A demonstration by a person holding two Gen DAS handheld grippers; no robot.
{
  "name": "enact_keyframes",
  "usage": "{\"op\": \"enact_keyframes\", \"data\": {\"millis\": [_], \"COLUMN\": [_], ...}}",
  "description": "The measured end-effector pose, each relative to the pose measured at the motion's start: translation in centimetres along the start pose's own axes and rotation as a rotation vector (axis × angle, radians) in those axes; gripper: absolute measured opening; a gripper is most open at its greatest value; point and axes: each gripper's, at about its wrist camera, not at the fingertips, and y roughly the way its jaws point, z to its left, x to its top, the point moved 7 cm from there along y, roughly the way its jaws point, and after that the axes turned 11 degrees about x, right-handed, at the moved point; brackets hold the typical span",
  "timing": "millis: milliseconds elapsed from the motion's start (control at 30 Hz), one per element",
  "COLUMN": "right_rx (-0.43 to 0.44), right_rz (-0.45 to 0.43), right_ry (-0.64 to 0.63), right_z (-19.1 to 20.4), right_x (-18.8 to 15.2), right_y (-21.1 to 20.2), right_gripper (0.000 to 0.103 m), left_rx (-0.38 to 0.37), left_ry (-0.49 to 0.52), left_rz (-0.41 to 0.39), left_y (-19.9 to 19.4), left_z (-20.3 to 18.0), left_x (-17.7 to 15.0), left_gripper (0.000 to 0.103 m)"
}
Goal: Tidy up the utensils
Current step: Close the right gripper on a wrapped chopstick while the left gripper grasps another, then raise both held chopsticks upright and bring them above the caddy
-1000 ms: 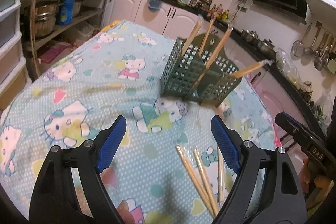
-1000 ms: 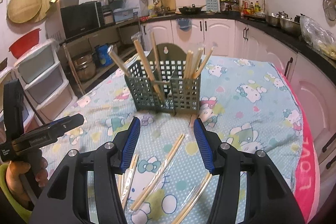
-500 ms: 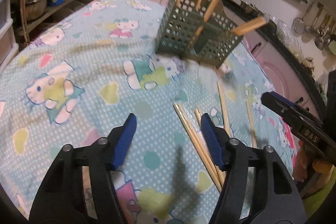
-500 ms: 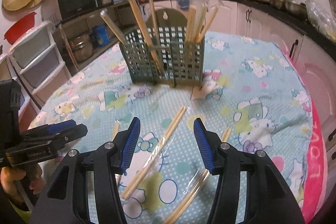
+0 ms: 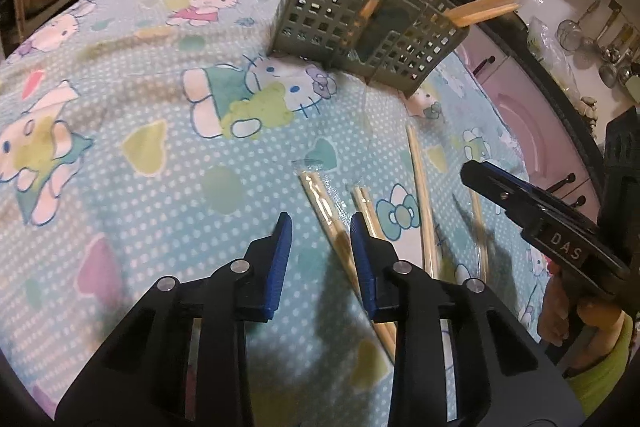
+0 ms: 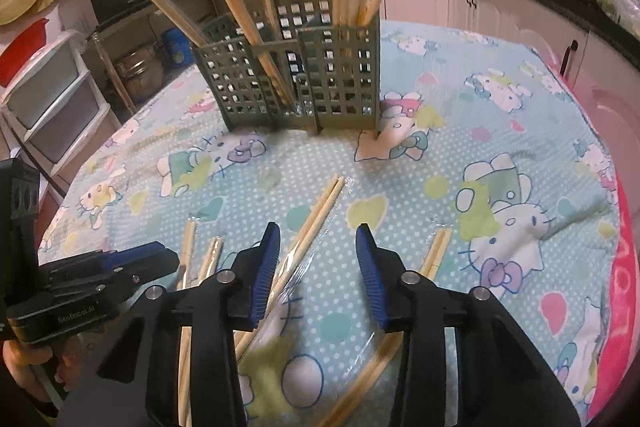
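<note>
1. Chopsticks: pale wooden pairs, each sealed in a clear plastic sleeve, lying loose on the tablecloth [image 6: 500, 163] in front of the grippers.
2. Count on the cloth: four wrapped pairs visible in the right wrist view — far-left pair [image 6: 186, 251], next pair [image 6: 212, 255], middle pair [image 6: 320, 211], right pair [image 6: 438, 251].
3. Utensil caddy [image 6: 340, 83]: grey-green plastic lattice holder, several compartments, tall arched back with a hanging hole, standing upright further back on the table.
4. In the caddy: about seven or eight chopstick pairs standing tilted; exact count unclear, they overlap.
5. Tablecloth: light blue, white dots, Hello Kitty cartoon print; pink border at right with partly readable letters "LOV".
6. Left gripper [image 5: 322, 259]: blue-padded jaws closing, narrow gap; a wrapped pair [image 5: 320, 195] runs under the gap and past the right pad; pads not pressing on it, nothing gripped.
7. Right gripper [image 6: 318, 267]: jaws closing, moderately apart; the middle pair passes near its left pad, not clamped.
8. Writing: "DAS" on the right gripper's body in the left wrist view; small text on the left gripper's body in the right wrist view, not clearly readable.
9. A hand [image 5: 560, 311] with a yellow-green sleeve holds the right gripper's handle.
</note>
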Motion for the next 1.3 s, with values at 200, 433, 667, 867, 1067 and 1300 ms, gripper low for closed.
{"op": "enact_keyframes", "data": {"millis": [200, 433, 667, 867, 1067, 1300], "right_rx": [0.004, -0.010, -0.041, -0.013, 0.071, 0.125], "right_rz": [0.032, 0.079, 0.100, 0.102, 0.065, -0.004], "right_ry": [0.037, 0.061, 0.079, 0.054, 0.062, 0.045], "right_z": [-0.9, -1.4, -1.7, -1.0, 0.4, 1.7], "right_x": [0.7, 1.8, 2.3, 2.5, 3.0, 4.2], "right_y": [2.1, 5.0, 7.2, 7.4, 5.3, 1.5], "right_gripper": [0.036, 0.036, 0.023, 0.010, 0.010, 0.010], "left_rx": [0.014, 0.041, 0.059, 0.073, 0.098, 0.047], "left_ry": [-0.008, -0.014, -0.007, -0.003, 0.030, 0.011], "left_rz": [0.016, 0.021, 0.018, 0.014, 0.007, 0.008], "left_y": [1.2, 2.1, 2.6, 3.0, 3.5, 2.8], "left_z": [-0.1, 0.1, -0.1, -0.2, -0.6, -0.8], "left_x": [0.9, 1.7, 2.4, 2.7, 3.3, 3.9], "left_gripper": [0.017, 0.015, 0.014, 0.014, 0.012, 0.005]}}
